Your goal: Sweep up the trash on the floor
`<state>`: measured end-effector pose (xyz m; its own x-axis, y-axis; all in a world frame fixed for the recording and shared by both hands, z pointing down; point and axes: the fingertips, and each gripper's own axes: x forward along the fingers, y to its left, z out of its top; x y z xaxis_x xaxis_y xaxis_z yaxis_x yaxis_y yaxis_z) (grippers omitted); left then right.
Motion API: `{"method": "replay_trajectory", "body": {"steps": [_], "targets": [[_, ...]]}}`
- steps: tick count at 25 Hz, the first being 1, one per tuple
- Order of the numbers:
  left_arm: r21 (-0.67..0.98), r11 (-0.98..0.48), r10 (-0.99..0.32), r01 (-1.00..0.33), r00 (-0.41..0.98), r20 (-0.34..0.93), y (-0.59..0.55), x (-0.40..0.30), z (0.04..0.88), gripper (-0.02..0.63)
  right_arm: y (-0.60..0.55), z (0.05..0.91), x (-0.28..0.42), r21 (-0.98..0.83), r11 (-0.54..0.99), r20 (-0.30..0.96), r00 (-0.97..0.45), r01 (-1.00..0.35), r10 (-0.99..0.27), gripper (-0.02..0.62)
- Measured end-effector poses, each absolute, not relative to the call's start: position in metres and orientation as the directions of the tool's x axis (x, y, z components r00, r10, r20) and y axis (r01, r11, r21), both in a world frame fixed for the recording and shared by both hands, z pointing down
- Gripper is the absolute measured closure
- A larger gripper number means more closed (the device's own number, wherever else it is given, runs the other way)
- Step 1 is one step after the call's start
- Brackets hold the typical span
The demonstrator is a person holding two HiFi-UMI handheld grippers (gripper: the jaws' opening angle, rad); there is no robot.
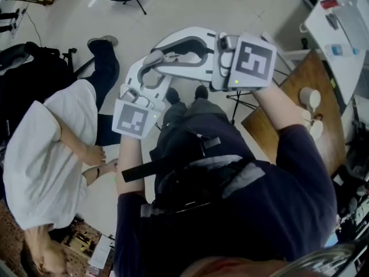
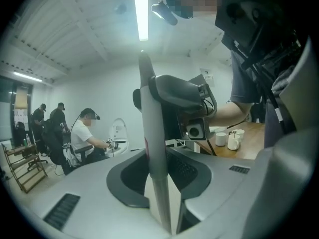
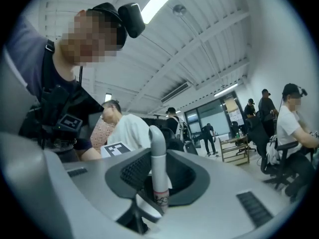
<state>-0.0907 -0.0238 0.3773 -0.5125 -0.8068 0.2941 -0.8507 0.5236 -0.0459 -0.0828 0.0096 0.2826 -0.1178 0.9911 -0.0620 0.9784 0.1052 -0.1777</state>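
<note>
Handle [image 2: 149, 133] stands clamped by left tool [image 2: 164, 183] and right tool [image 3: 159, 180].

Open-plan lab: ceiling strip light [image 2: 141, 11], seated person in headset [image 2: 85, 131] (wooden table [image 1: 291, 105] too)

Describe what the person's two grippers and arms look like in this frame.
The left gripper and right gripper are light grey plastic with curved shells and darker grey inner parts. Each carries a white cube with black square markers, the left cube and the right cube. The person wears a dark navy short-sleeved top, forearms bare, and black straps across the chest.
</note>
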Motion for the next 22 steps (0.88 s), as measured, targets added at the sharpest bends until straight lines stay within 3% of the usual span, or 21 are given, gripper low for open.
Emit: {"method": "replay_trajectory", "body": {"steps": [8, 11, 15, 22], "targets": [[0.106, 0.516, -0.833, -0.85, -0.47, 0.291, -0.013, -0.069, 0.433, 0.518, 0.026, 0.342, -0.069, -0.316, 0.18, -0.014, -0.194, 0.932, 0.981, 0.476], [0.165, 0.475, -0.865, -0.865, -0.424, 0.267, -0.009, -0.052, 0.453, 0.518, 0.038, 0.366, -0.056, -0.324, 0.224, 0.065, -0.214, 0.919, 0.975, 0.476], [0.192, 0.414, -0.894, -0.89, -0.358, 0.269, 0.001, -0.03, 0.482, 0.52, 0.058, 0.4, -0.035, -0.33, 0.229, 0.177, -0.179, 0.916, 0.968, 0.476], [0.214, 0.362, -0.91, -0.907, -0.295, 0.291, 0.008, -0.015, 0.511, 0.522, 0.07, 0.426, -0.021, -0.34, 0.237, 0.249, -0.156, 0.91, 0.956, 0.474]]}}
